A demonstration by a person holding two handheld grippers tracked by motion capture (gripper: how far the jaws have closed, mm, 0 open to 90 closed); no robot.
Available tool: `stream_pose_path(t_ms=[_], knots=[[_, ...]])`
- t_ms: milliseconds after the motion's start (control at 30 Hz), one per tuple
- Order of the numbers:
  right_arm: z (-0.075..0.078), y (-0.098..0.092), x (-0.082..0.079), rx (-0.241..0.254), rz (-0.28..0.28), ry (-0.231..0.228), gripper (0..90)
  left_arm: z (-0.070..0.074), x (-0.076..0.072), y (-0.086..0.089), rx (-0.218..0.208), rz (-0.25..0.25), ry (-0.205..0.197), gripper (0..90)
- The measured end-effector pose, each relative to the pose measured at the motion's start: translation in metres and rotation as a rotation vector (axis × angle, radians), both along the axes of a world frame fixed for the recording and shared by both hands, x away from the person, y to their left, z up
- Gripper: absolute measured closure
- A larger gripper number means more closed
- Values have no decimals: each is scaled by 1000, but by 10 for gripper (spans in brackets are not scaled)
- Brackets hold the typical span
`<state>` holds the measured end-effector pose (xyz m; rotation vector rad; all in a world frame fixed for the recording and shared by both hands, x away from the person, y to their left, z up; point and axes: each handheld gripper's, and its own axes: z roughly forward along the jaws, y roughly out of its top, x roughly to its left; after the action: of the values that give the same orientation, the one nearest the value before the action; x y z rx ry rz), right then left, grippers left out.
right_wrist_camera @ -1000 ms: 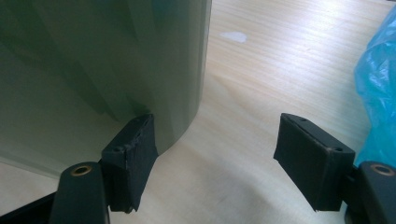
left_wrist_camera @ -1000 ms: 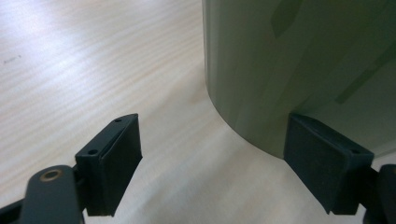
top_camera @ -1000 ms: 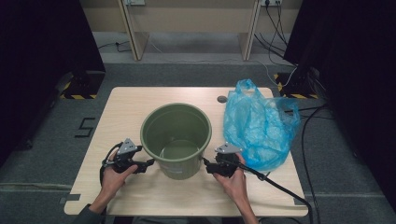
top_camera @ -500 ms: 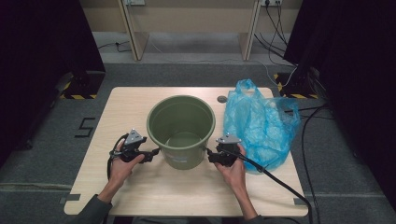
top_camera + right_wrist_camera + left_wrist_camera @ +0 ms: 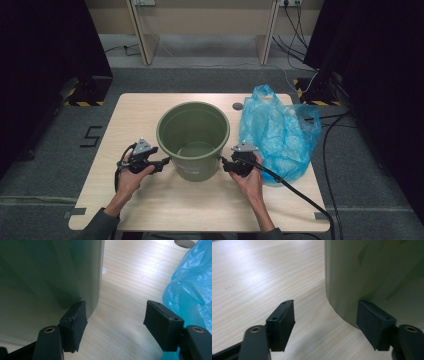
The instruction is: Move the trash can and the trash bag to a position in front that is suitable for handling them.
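The left hand-held gripper (image 5: 159, 165) sits at the near-left side of the green bucket (image 5: 194, 136), its jaws spread; in the left gripper view one pad (image 5: 374, 323) lies against the bucket's curved wall while the other pad (image 5: 282, 322) stands free over bare wood. The right hand-held gripper (image 5: 226, 165) mirrors it at the near-right side, also spread, with one pad (image 5: 74, 323) against the wall and the other (image 5: 162, 323) open toward the blue plastic bag (image 5: 279, 135).

The risk, as I judge it, lies in this two-sided press. Neither hand-held gripper pinches anything; the bucket is only squeezed between two single pads low on a smooth, rounded wall. If one side pushes harder or higher, the bucket could spin, slide across the desk (image 5: 150, 205) or tip. The thin wall may also flex inward and slip off the pads. The right one's free pad is just beside the bag, so closing or shifting right could snag the plastic.

Both forearms come in from the near edge, angled slightly inward, the left hand (image 5: 131, 175) and right hand (image 5: 250, 172) wrapped around the handles at the same height, with cables trailing back. The bucket stands upright at the desk's middle, the bag to its right.
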<state>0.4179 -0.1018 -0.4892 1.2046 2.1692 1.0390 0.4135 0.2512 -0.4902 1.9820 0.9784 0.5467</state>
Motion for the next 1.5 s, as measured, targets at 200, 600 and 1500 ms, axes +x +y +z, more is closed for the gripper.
stream_pose_path(t_ms=[200,600,1500], knots=[[6,3,1,8,2,-3,399,5,0,-2,-13,45,-56,359],[1,6,2,-40,18,-6,391,-3,1,-4,65,32,-26,375],[0,-4,32,23,-64,4,404,-7,37,-18,-5,84,-23,346]])
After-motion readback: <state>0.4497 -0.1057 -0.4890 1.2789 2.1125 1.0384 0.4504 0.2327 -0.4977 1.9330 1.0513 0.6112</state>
